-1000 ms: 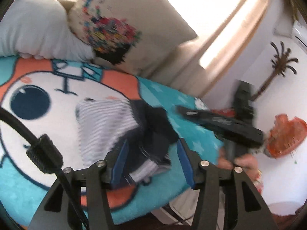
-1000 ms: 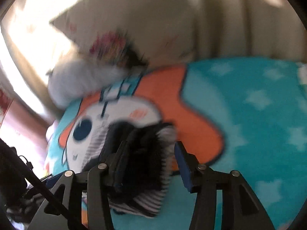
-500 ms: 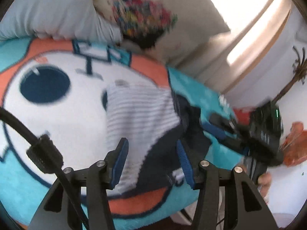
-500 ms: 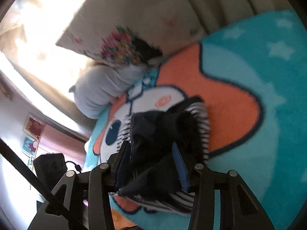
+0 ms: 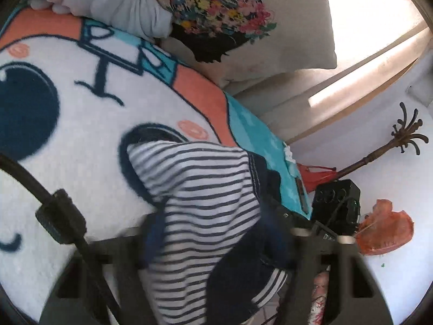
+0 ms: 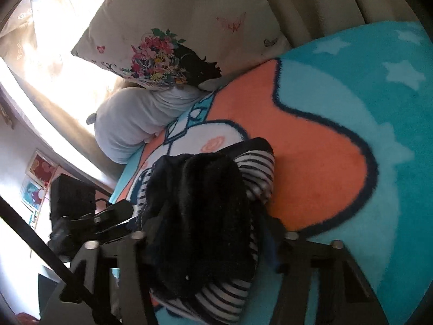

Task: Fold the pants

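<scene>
The striped pants (image 5: 205, 200) lie bunched on the cartoon blanket (image 5: 81, 103) that covers the bed, a small garment of navy-and-white stripes with a dark navy inner side turned up in places. In the left wrist view the cloth runs straight between the fingers of the left gripper (image 5: 216, 241) and away from them, its long axis roughly along the fingers' own line. The fingers here are blurred, set apart on either side of the cloth; I cannot tell whether they pinch it.

In the right wrist view the pants (image 6: 205, 216) again fill the gap of the right gripper (image 6: 208, 241), the dark bundle rising between the two fingers, stripes showing beyond and below. Whether these fingers bite is likewise unclear. The left gripper (image 6: 108, 216) shows just to the left of the cloth.

Both grippers therefore sit at the near edge of the garment, on opposite sides, with the bulk ahead of them. Neither looks clearly nearer.
</scene>
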Available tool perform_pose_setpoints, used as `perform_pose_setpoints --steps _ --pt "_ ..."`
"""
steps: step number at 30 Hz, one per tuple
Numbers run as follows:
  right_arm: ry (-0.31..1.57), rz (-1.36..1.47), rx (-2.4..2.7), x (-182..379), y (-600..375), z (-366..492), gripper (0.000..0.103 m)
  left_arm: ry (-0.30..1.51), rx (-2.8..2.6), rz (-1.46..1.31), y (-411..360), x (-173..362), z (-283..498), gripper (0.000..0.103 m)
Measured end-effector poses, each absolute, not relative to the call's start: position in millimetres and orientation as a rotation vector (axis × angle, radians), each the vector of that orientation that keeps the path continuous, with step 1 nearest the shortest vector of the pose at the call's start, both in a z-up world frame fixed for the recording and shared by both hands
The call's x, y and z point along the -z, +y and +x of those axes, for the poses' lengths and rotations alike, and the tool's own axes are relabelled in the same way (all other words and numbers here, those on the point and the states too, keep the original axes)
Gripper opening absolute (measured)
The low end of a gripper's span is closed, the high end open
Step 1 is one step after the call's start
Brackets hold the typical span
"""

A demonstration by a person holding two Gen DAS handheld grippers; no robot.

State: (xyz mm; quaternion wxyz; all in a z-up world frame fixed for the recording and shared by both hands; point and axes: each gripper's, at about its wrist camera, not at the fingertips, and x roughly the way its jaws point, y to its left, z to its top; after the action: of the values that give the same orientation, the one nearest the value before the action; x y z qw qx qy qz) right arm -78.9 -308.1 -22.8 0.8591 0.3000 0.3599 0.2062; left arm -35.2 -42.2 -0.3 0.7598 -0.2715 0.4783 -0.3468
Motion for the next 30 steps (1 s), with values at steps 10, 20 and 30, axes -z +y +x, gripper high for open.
perform_pose_setpoints --steps 10,20,30 --pt "0.681 0.609 -0.477 -28.2 -303.2 -61.2 0.031 0.952 0.707 -0.598 -29.6 -37.1 -4.7 0.033" --pt "0.745 0.545 -0.314 -9.6 -295.1 12.7 0.046 1.009 0.484 -0.517 -23.3 -22.6 38.6 0.035" --pt "0.528 0.669 -0.409 -60.3 -311.5 -47.0 0.049 0.898 0.515 -0.439 -30.2 -36.1 -34.1 0.046"
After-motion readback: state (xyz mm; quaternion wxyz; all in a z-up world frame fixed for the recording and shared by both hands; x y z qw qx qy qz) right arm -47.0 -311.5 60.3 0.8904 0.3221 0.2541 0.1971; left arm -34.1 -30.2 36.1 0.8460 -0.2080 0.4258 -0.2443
